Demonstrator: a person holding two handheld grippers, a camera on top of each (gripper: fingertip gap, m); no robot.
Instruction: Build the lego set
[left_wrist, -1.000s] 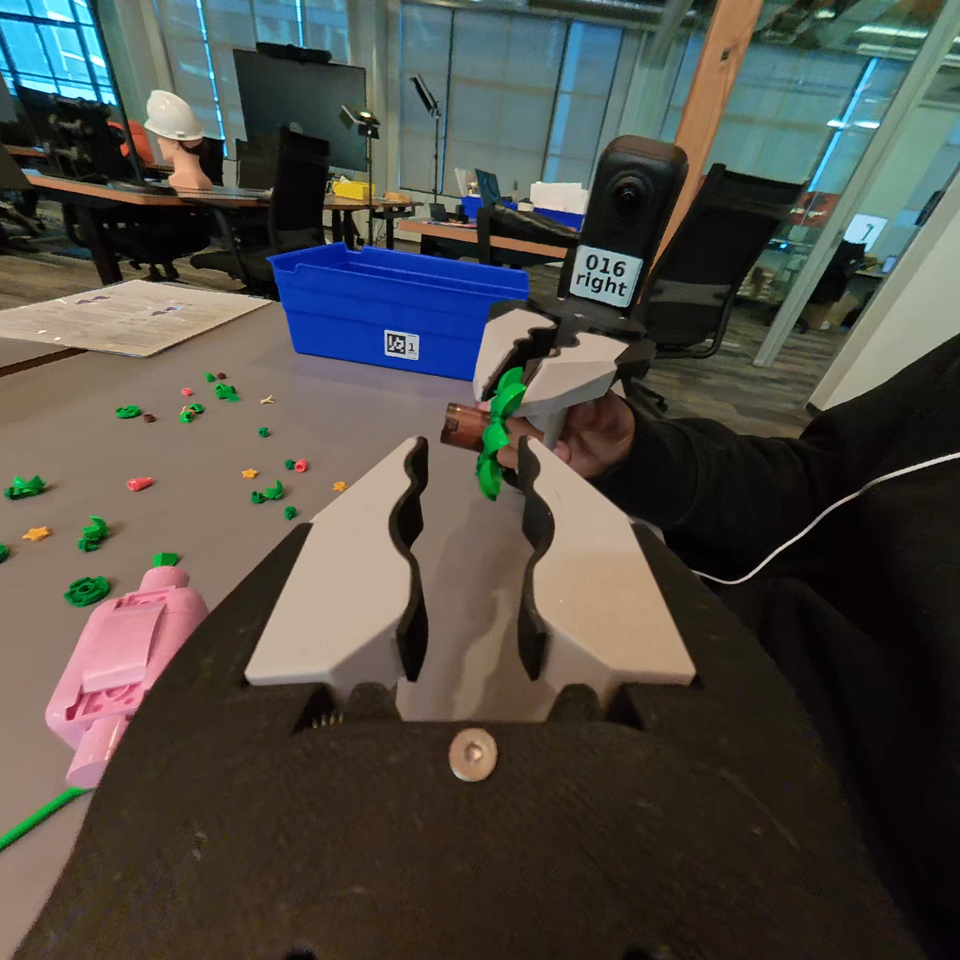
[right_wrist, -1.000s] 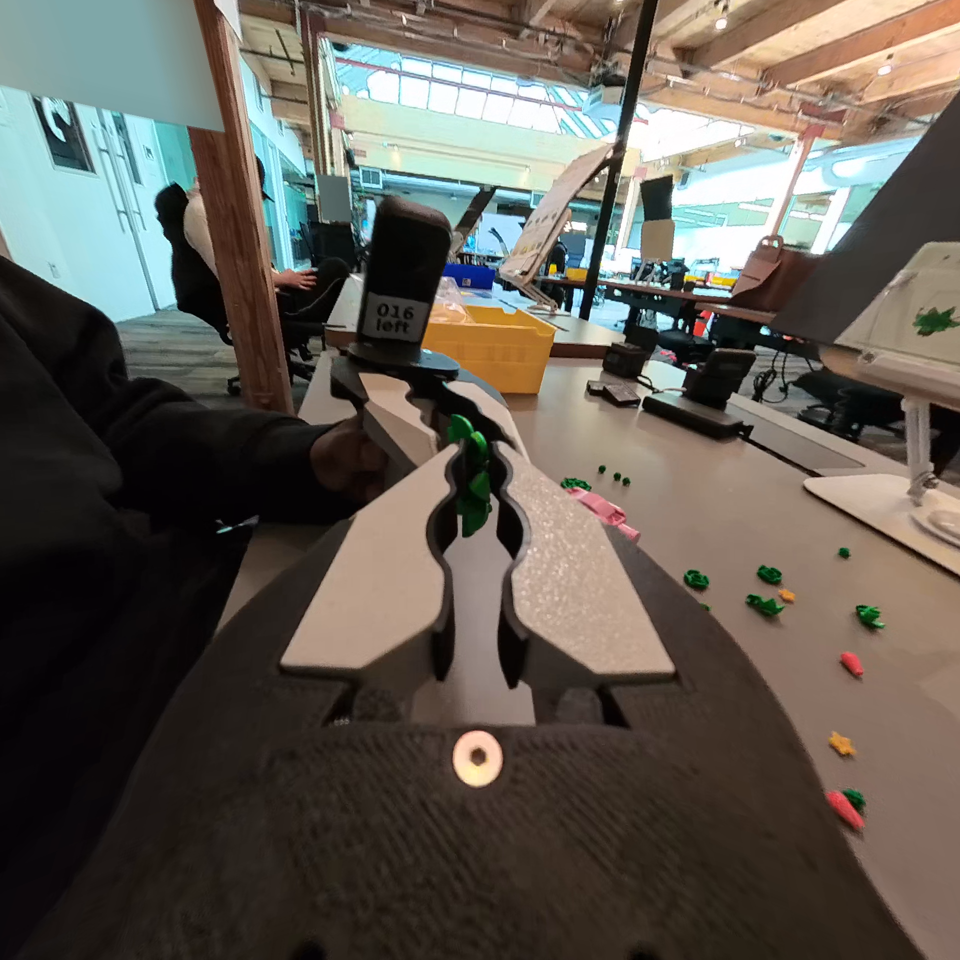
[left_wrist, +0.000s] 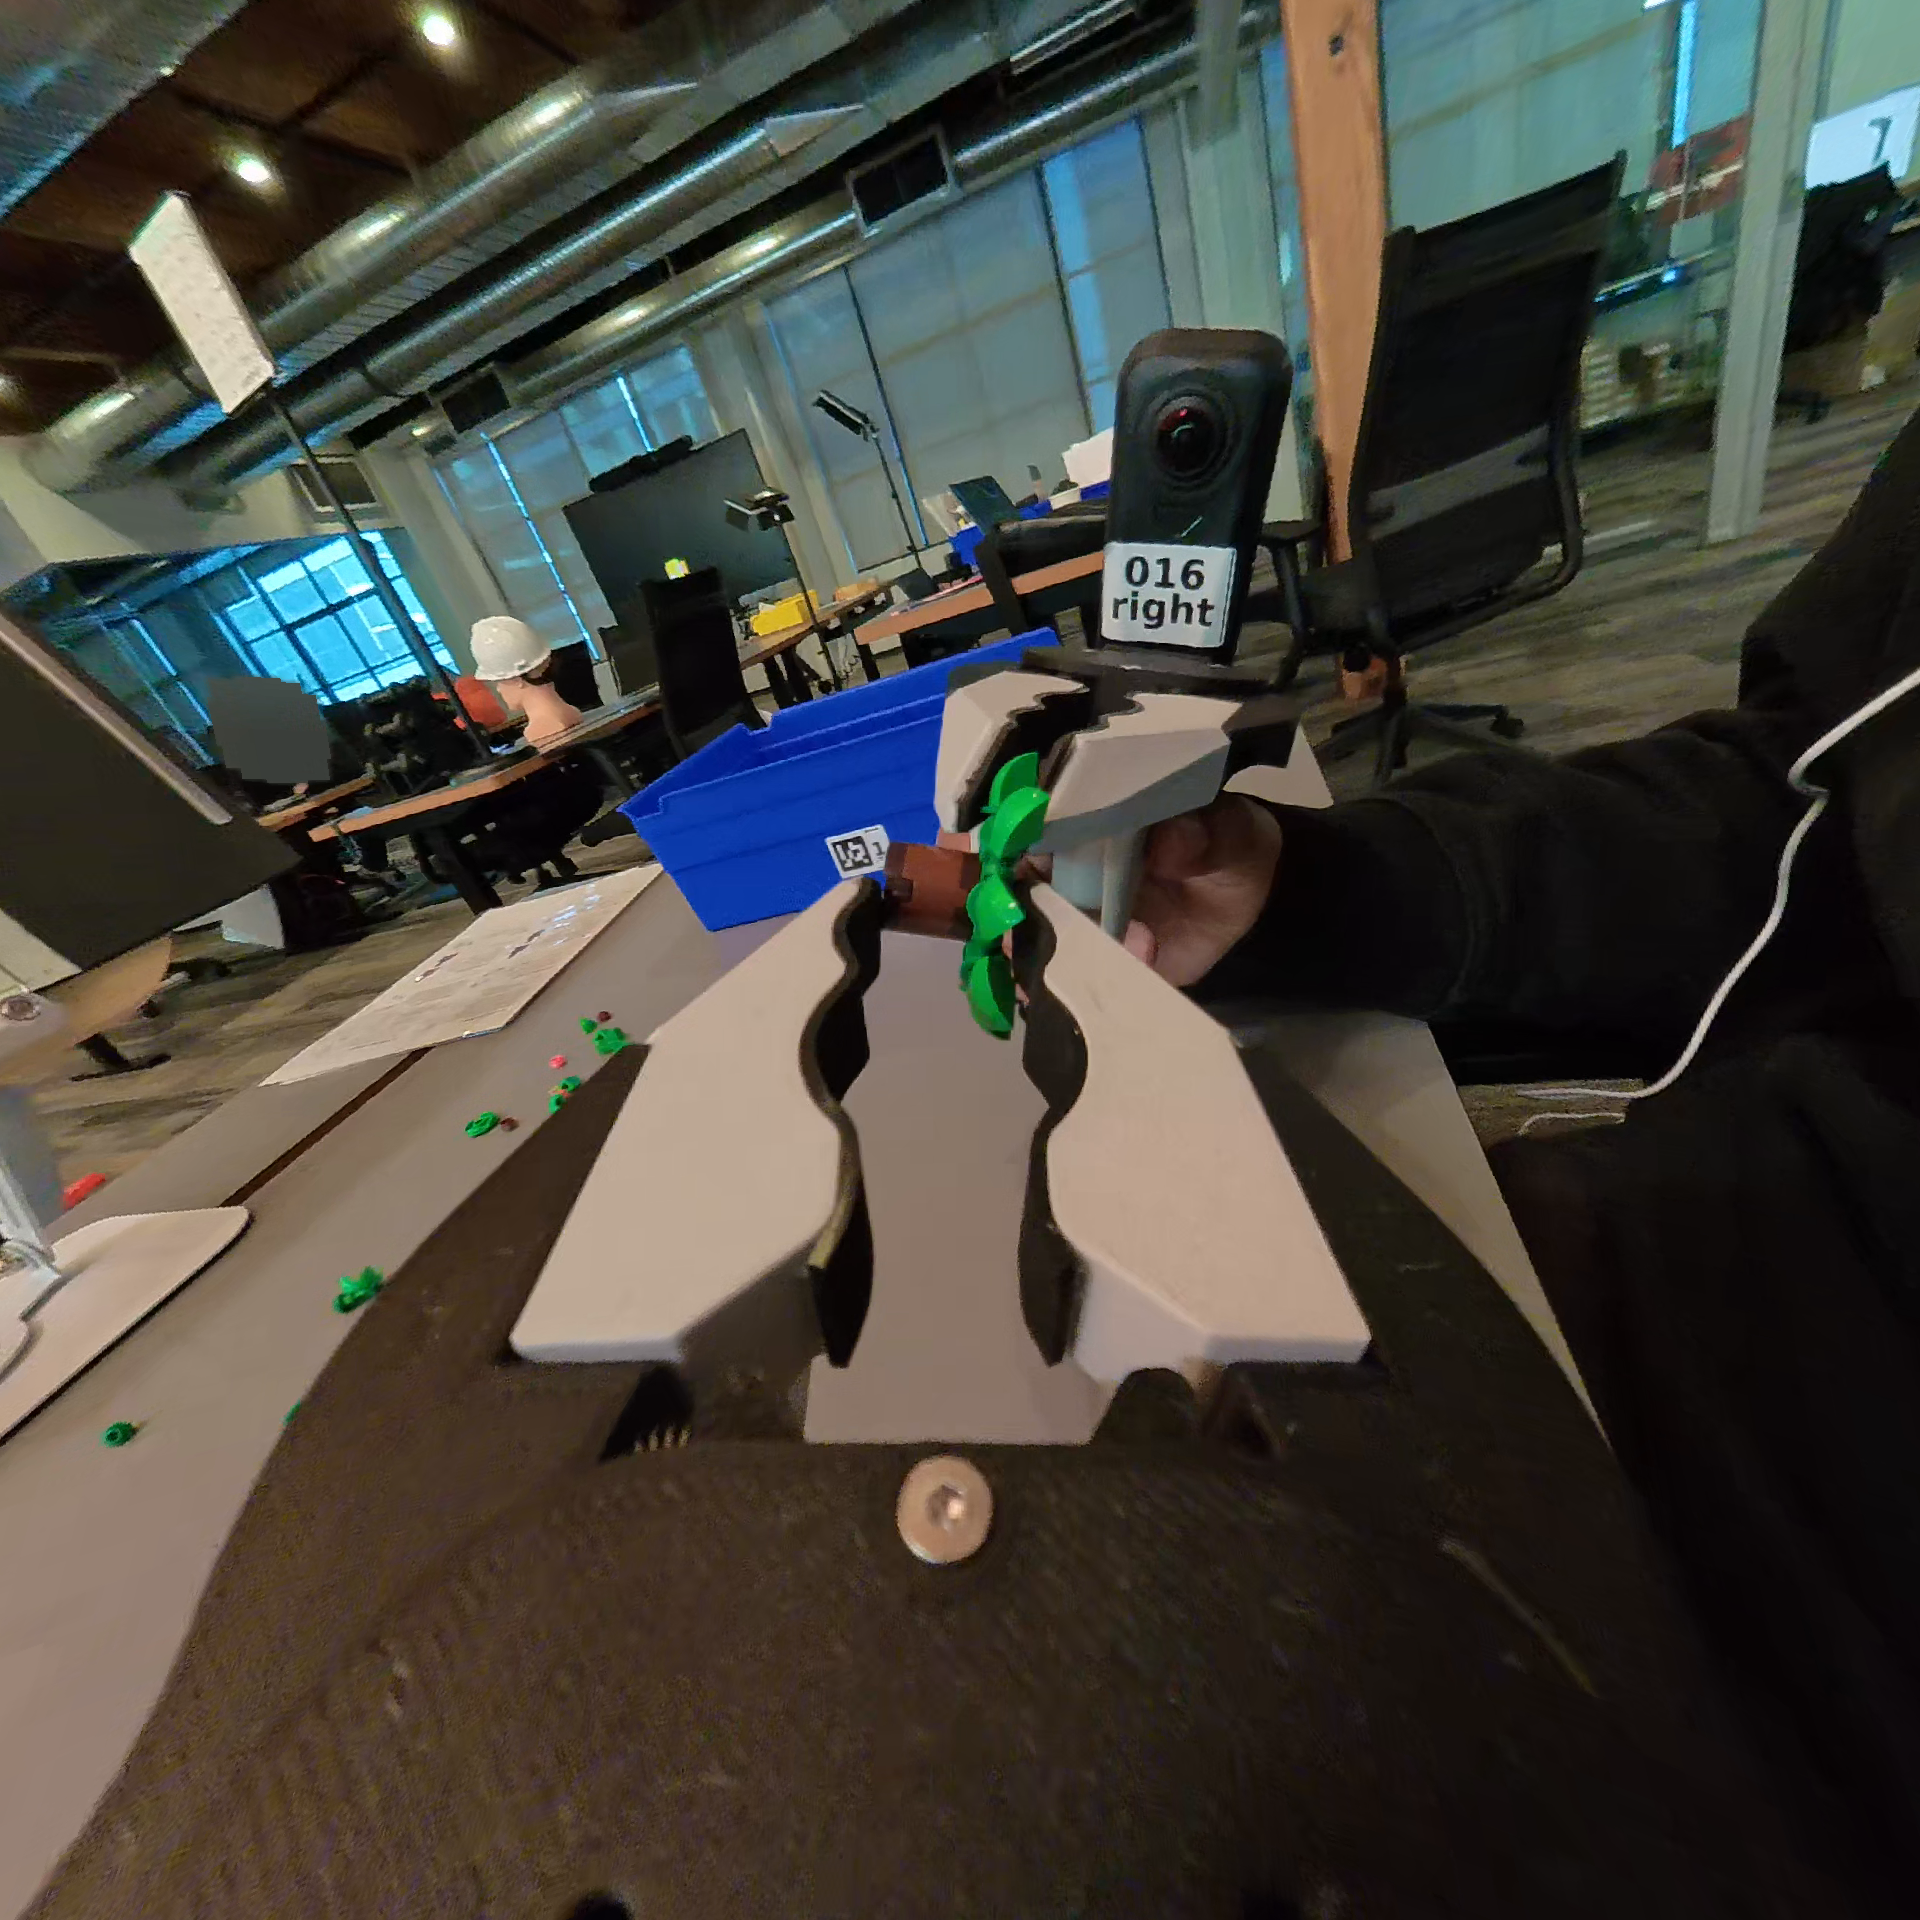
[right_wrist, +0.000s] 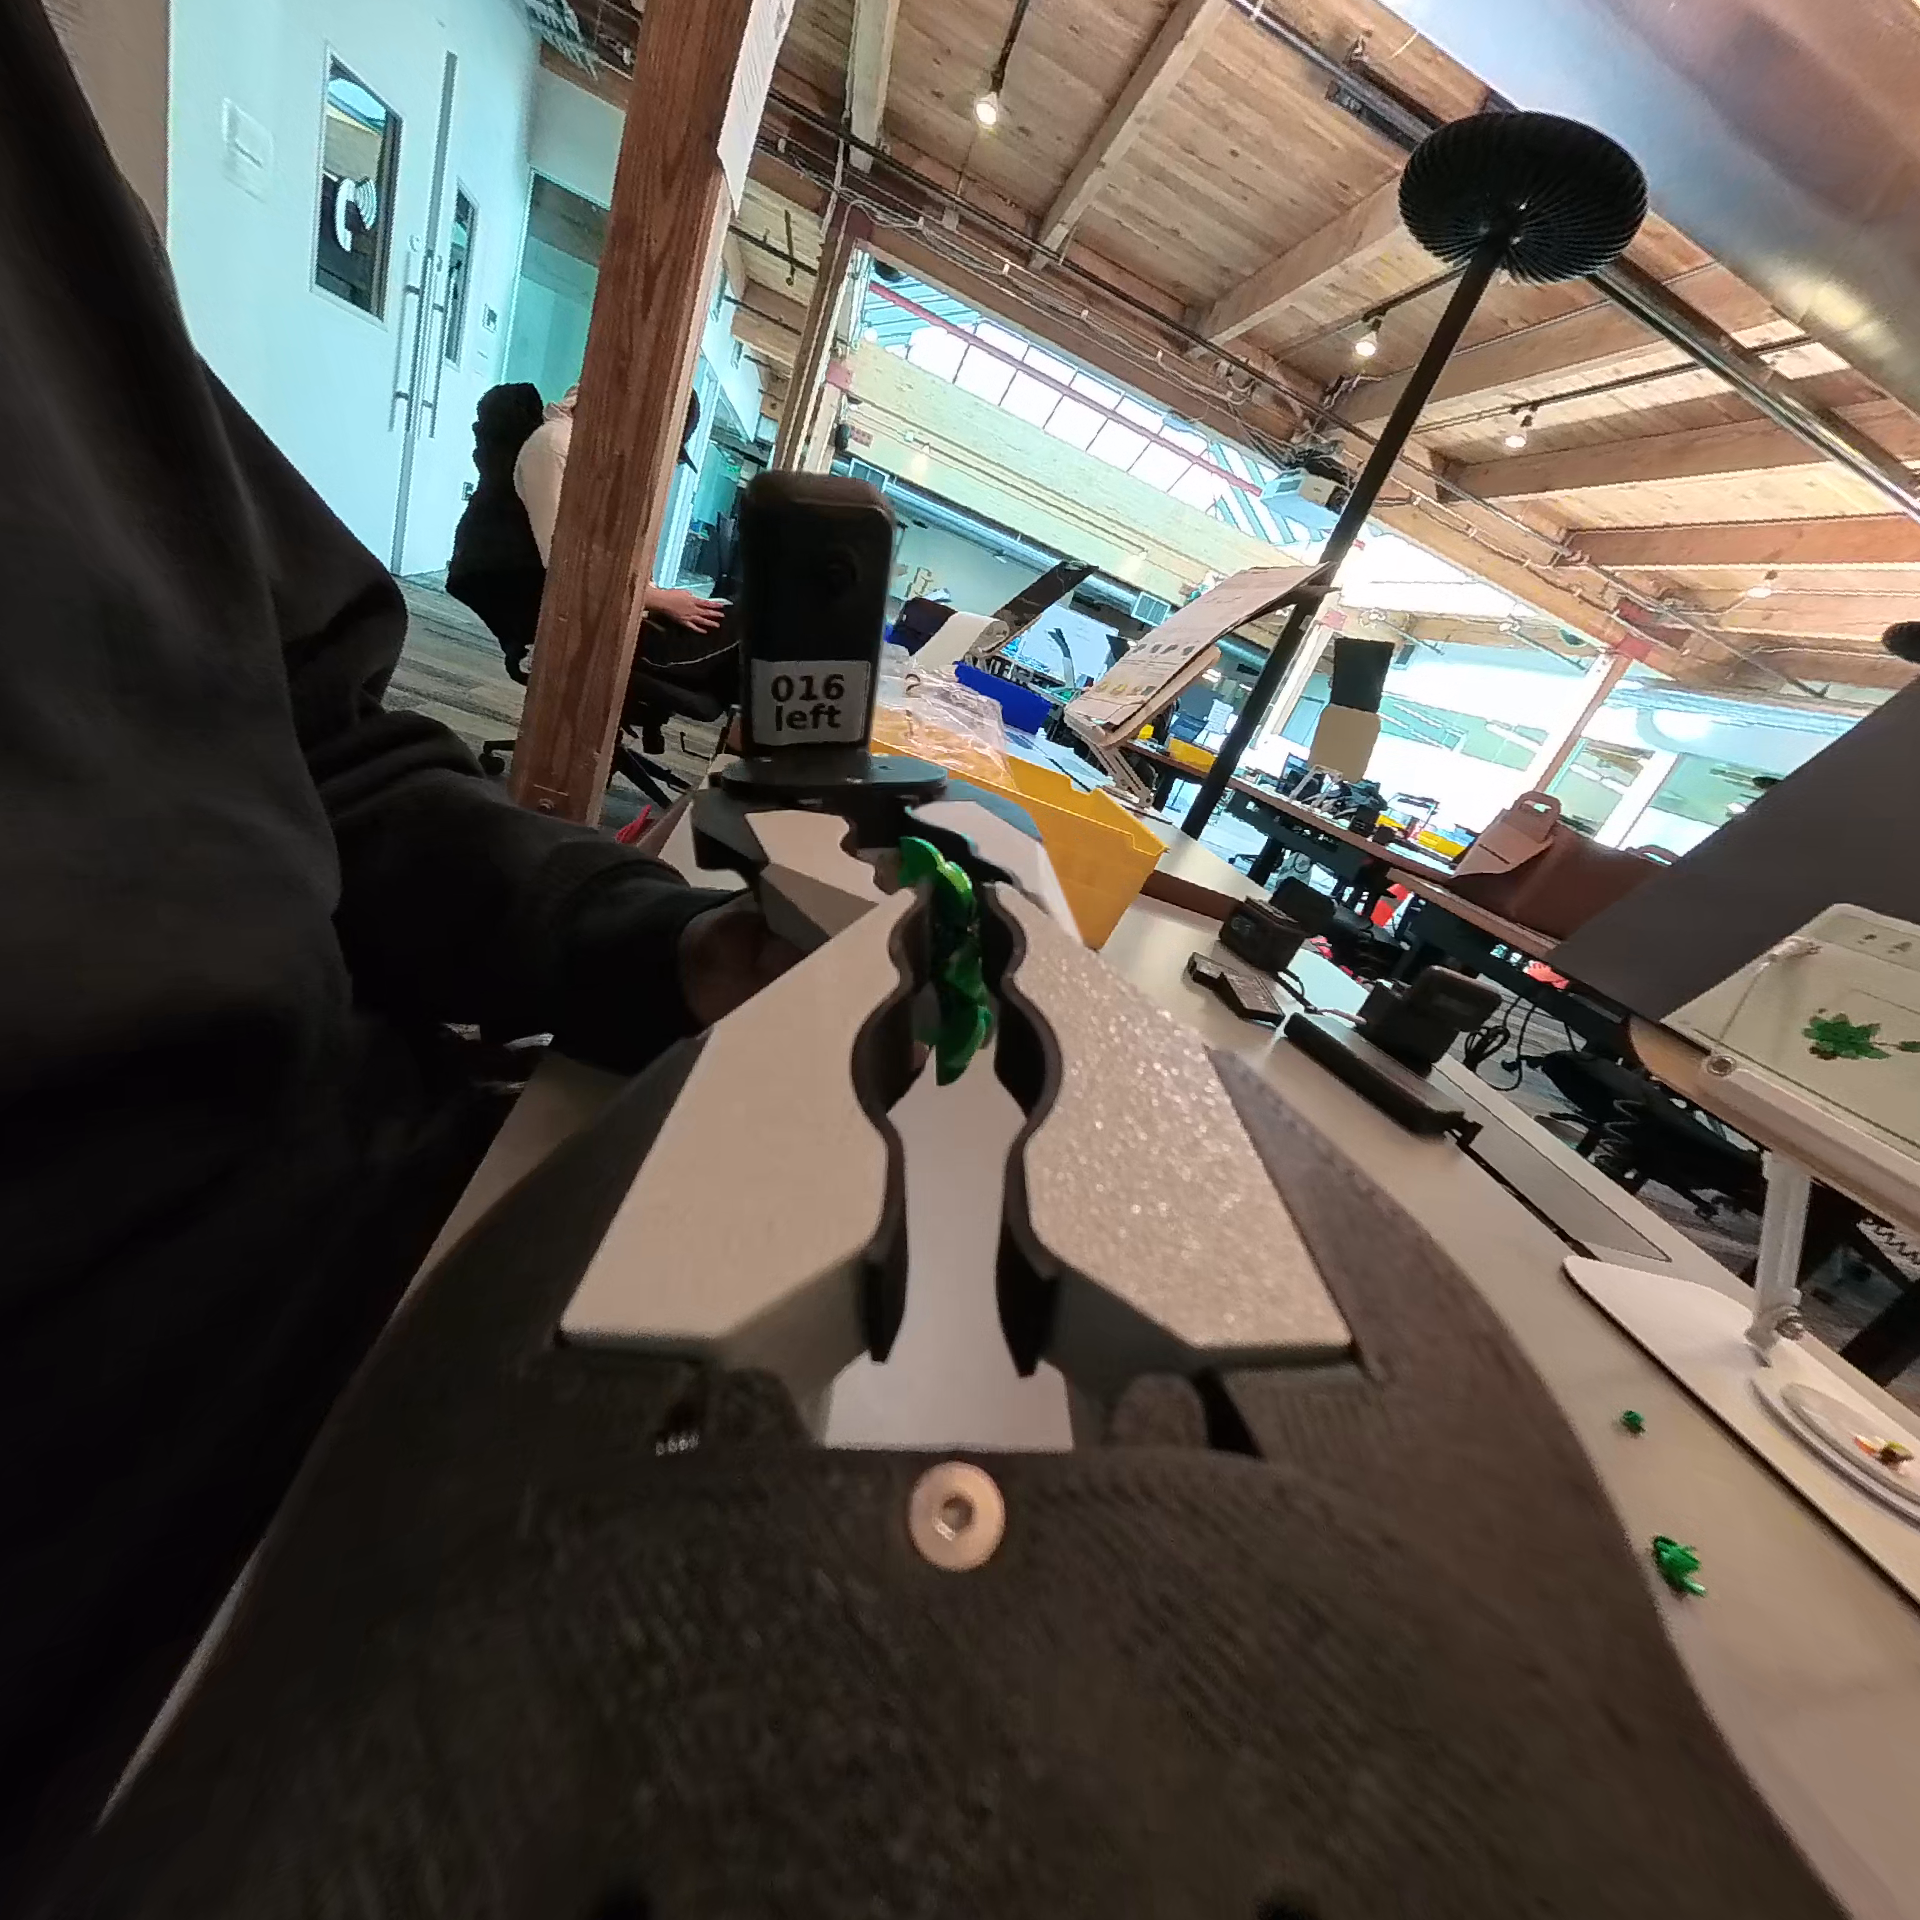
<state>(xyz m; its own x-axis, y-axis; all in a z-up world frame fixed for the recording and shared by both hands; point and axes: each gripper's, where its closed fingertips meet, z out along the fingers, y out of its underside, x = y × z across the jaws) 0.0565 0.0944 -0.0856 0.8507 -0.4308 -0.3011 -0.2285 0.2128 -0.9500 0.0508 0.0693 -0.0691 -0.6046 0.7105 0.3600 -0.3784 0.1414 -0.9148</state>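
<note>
Left gripper (left_wrist: 940, 940): raised above the table, jaws apart, tips flanking a brown stub (left_wrist: 923, 896) without clear contact; whether either tip touches it cannot be told. Right gripper (right_wrist: 951, 966): facing the left one tip to tip, jaws clamped on a green leaf cluster (left_wrist: 995, 896) from which the brown stub projects toward the left gripper. Leaf cluster: several rounded green fronds stacked on one axis, held in the air between the two tools, clear of the table (left_wrist: 208, 1382). Hands: one visible behind the right gripper's handle (left_wrist: 1195, 894), dark sleeves on both arms. Table, grey: loose green pieces (left_wrist: 358, 1290) and small red ones scattered toward its left side; a white stand base (left_wrist: 114, 1288) at the left edge; an instruction sheet (left_wrist: 468, 977) farther back; a blue bin (left_wrist: 790, 821) at the far edge. From the right wrist view, a yellow bin (right_wrist: 1081, 852) lies beyond the grippers, with further green pieces (right_wrist: 1675, 1558) toward the table's right edge. Risk, judged: the left jaws closing off-centre on the short stub could twist it out of the fronds or lever the cluster from the right grip, dropping it among the loose parts; the thin fronds offer little surface, so any sideways push from the meeting tips may pop them apart.
</note>
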